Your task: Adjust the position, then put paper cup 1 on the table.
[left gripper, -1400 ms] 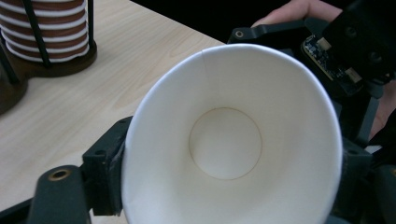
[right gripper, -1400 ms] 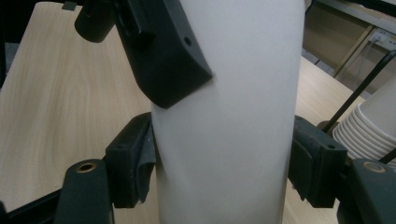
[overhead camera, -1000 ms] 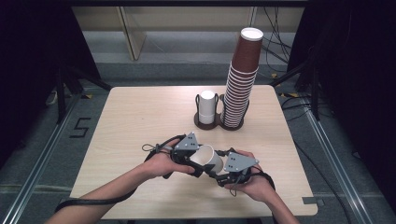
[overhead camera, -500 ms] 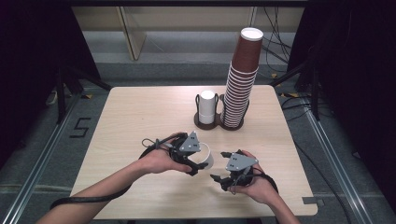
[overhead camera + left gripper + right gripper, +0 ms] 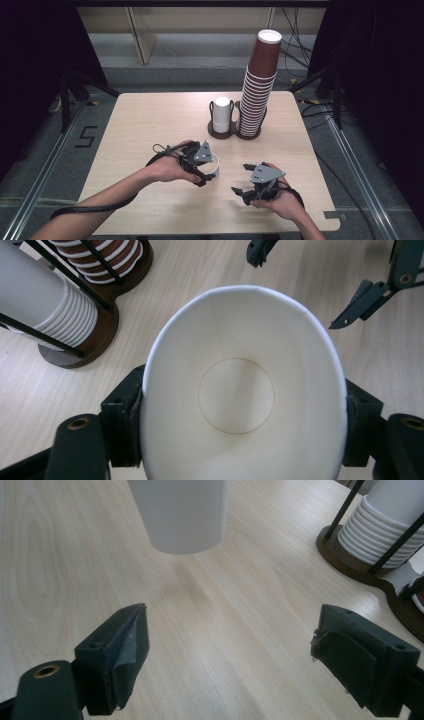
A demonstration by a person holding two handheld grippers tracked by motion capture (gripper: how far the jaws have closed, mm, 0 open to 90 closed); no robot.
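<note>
On the wooden table (image 5: 150, 125), your left gripper (image 5: 206, 167) clamps the white paper cup (image 5: 245, 390) for separation; the right gripper (image 5: 245, 182) beside that cup stands open-jawed, empty.

White cup (image 5: 240, 390), brown stack (image 5: 257, 90) (white-rimmed), pale table (image 5: 150, 120).

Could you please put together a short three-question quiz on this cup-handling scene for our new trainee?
1. True or false: the left gripper is shut on the white cup.
2. What is between the right gripper's jaws?
3. Which stack in the wooden holder stands taller: A, the brown cups, or B, the white cups?

Key:
1. True; both pads press the cup's sides.
2. Nothing; the jaws have just opened and stand apart over bare table.
3. A.
</note>
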